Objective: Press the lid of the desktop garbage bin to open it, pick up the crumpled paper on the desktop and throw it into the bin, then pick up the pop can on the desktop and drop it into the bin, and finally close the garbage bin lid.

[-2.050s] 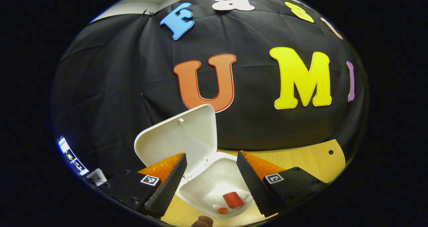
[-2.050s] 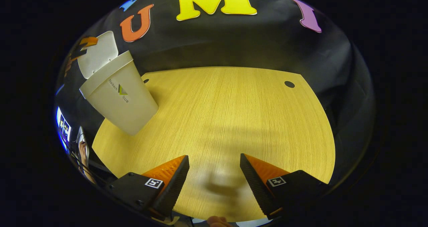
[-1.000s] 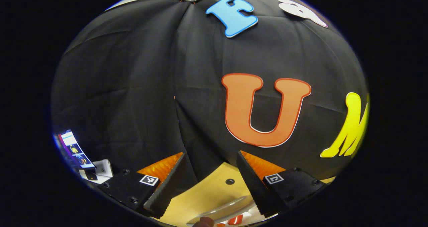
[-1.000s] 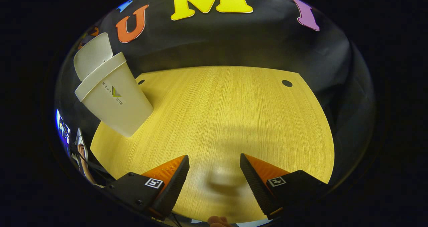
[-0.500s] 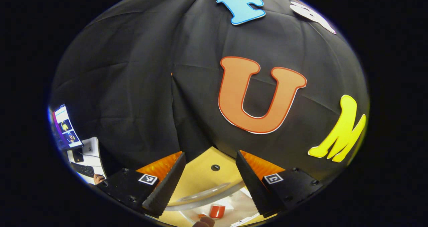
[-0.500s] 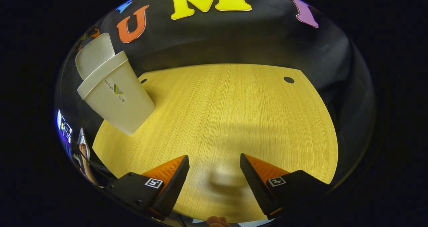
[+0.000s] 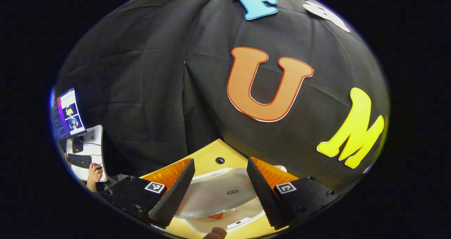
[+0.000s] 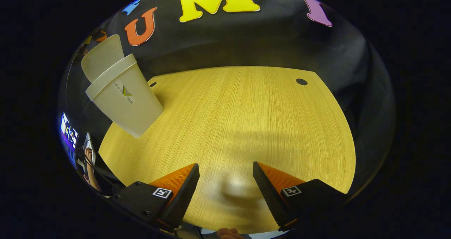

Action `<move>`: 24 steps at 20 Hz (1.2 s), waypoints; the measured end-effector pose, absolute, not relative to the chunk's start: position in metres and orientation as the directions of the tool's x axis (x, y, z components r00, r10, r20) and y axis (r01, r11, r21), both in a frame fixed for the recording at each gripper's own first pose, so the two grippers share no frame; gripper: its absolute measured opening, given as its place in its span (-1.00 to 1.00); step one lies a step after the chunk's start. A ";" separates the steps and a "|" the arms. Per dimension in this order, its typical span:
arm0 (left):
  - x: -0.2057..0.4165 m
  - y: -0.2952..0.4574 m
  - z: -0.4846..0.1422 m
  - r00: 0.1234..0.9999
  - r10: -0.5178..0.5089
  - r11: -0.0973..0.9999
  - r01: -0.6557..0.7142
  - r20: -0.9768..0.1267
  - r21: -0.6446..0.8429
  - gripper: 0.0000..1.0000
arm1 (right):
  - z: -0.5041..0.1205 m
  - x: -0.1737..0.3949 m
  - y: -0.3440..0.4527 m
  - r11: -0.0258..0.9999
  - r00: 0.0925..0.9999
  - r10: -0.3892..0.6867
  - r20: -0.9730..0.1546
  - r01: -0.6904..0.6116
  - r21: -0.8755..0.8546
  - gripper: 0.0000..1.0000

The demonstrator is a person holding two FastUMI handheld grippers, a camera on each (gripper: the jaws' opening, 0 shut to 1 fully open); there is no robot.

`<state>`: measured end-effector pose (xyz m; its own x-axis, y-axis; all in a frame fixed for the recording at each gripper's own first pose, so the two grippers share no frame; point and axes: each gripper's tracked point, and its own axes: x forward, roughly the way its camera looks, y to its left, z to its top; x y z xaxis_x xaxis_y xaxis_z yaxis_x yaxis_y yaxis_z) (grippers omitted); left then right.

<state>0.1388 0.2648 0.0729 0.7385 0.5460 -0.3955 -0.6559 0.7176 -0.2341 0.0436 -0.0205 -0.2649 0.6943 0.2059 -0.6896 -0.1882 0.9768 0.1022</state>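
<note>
In the left gripper view my left gripper (image 7: 220, 160) is open just above the white bin lid (image 7: 215, 194), whose outer face lies between the fingers, tilted partway down over the bin's rim (image 7: 243, 222). A sliver of the red pop can (image 7: 215, 216) shows inside the bin under the lid. In the right gripper view the white garbage bin (image 8: 125, 100) stands at the table's far left corner with its lid (image 8: 102, 57) still raised. My right gripper (image 8: 225, 164) hovers open over bare wood, holding nothing.
The wooden table (image 8: 246, 119) has a cable hole (image 8: 301, 81) at its far right and another (image 7: 220, 160) behind the bin. Left of the booth, a monitor (image 7: 67, 114) and a person's hand (image 7: 94, 172) at a keyboard are visible.
My left gripper went up and over the bin to behind the raised lid. The lid has tipped down over the opening and hides most of the can. The right gripper barely moved.
</note>
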 end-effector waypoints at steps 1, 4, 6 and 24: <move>0.138 0.254 0.067 0.737 0.546 0.720 -0.656 -0.397 -0.227 0.96 | -0.267 0.042 -0.025 0.976 0.696 0.206 -0.688 -0.193 0.096 0.89; 0.137 0.231 0.049 0.730 0.535 0.717 -0.659 -0.425 -0.230 0.96 | -0.276 0.035 -0.031 0.970 0.678 0.228 -0.699 -0.221 0.102 0.94; 0.134 0.220 0.034 0.717 0.531 0.702 -0.671 -0.452 -0.238 0.96 | -0.279 0.033 -0.034 0.966 0.676 0.244 -0.695 -0.236 0.110 0.94; 0.123 0.171 -0.044 0.603 0.593 0.693 -0.720 -0.533 -0.044 0.96 | -0.311 0.035 -0.046 0.939 0.663 0.342 -0.666 -0.275 0.208 0.95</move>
